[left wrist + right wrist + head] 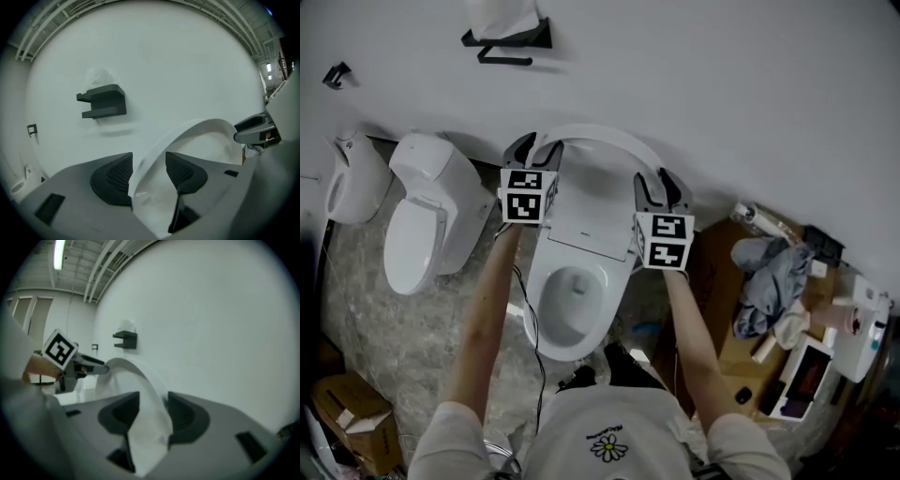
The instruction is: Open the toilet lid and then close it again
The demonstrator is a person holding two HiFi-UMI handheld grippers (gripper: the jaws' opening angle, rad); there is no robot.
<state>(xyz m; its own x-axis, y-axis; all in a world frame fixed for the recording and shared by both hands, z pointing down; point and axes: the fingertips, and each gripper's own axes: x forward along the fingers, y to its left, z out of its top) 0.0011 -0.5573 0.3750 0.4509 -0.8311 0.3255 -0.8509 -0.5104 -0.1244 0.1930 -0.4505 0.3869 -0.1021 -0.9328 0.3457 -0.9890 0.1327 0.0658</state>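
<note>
Toilet (546,323): glazed white ceramic, with the oval bowl lying exposed. Lid (592,206): thin smooth white plastic with a curved rim, standing raised toward the wall. The left claw (532,148) and right claw (664,184) are straddling its opposite side edges, probably to keep the swing even. Both claws are sitting open, with the rim passing between ribbed black pads (115,176), not clamping. On the left a gap is showing.
</note>
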